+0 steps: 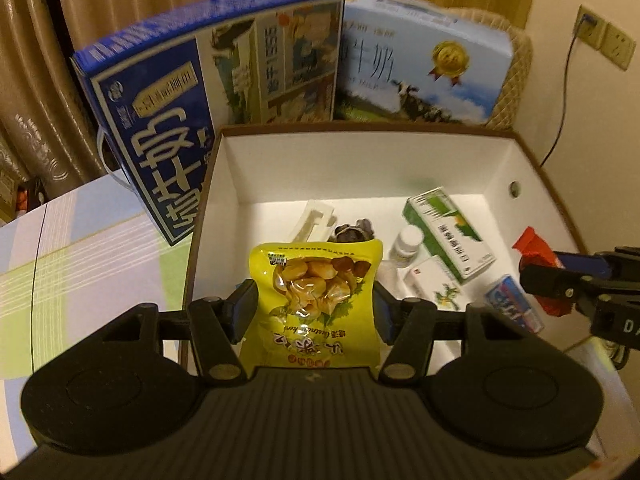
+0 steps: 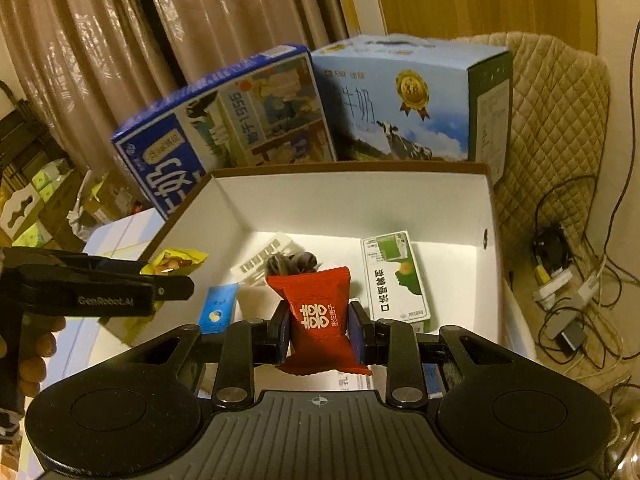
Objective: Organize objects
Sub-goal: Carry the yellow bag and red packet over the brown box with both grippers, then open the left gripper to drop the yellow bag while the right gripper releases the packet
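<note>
Two hand-held grippers hover over an open white-lined box at the centre of both frames. The left hand-held gripper is clenched on a yellow snack pouch, pinched at its sides and standing upright above the box's near-left rim. The right hand-held gripper is clamped on a small red packet, held above the box's near edge; in the left wrist view it shows at the right edge of the frame, in the right wrist view the left one crosses the left edge.

Already inside the box lie a green-and-white carton, a white pill bottle, a white plastic tray, a small dark object too blurred to name, and a blue-and-white packet.

The risks, judged from here: the pouch is soft and gripped only at its edges, so it could slide out or buckle; let go this close to the rim, it might catch on the wall and tip outward onto the checked tabletop. The two tools are working near each other over one box and could knock together. A drop onto the bottle could topple it. Two milk cartons, blue and pale, stand just behind the box.
</note>
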### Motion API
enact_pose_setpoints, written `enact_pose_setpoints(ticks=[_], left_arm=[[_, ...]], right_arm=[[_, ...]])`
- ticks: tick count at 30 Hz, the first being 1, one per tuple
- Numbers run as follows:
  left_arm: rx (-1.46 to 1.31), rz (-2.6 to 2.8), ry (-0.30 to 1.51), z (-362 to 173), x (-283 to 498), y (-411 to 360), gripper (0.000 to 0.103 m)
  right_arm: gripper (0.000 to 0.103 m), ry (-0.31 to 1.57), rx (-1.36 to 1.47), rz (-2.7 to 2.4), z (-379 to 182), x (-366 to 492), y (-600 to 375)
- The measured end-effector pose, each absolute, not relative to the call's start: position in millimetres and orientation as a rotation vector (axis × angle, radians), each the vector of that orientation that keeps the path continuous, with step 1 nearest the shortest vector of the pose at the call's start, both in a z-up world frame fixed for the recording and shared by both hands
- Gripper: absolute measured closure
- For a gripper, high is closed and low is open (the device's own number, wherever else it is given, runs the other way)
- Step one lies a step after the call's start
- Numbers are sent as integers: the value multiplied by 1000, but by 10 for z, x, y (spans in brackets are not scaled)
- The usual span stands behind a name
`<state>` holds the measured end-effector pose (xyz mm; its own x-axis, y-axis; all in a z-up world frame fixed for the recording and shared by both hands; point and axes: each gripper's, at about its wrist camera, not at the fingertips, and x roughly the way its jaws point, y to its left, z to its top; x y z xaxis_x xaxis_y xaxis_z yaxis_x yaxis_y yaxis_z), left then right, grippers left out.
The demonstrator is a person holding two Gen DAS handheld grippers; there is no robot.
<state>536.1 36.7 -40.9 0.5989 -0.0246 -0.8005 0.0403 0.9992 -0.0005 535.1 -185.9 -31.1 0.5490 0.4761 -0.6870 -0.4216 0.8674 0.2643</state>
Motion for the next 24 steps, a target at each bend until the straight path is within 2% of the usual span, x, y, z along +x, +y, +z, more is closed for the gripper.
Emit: enact_pose_setpoints(ticks=[5, 9, 16, 19, 21, 24], left_arm=[[33, -42, 973, -608, 5497, 375, 46], [40, -33, 958, -639, 5510, 386, 29], [43, -46, 947, -583, 5461, 420, 24], [39, -41, 942, -547, 5413, 447, 22], [36, -41, 935, -512, 5375, 462, 21], [31, -39, 923, -455, 5321, 480, 19]], right_arm=[[76, 869, 79, 534, -454, 5473, -1791], [76, 888, 100, 552, -517, 5525, -1737], [76, 909, 114, 580, -583, 5572, -1612], [66, 905, 122, 586, -582, 5586, -1560], [51, 880, 137, 590, -553, 5580, -1552], [43, 850, 146, 591, -475, 5567, -1552]])
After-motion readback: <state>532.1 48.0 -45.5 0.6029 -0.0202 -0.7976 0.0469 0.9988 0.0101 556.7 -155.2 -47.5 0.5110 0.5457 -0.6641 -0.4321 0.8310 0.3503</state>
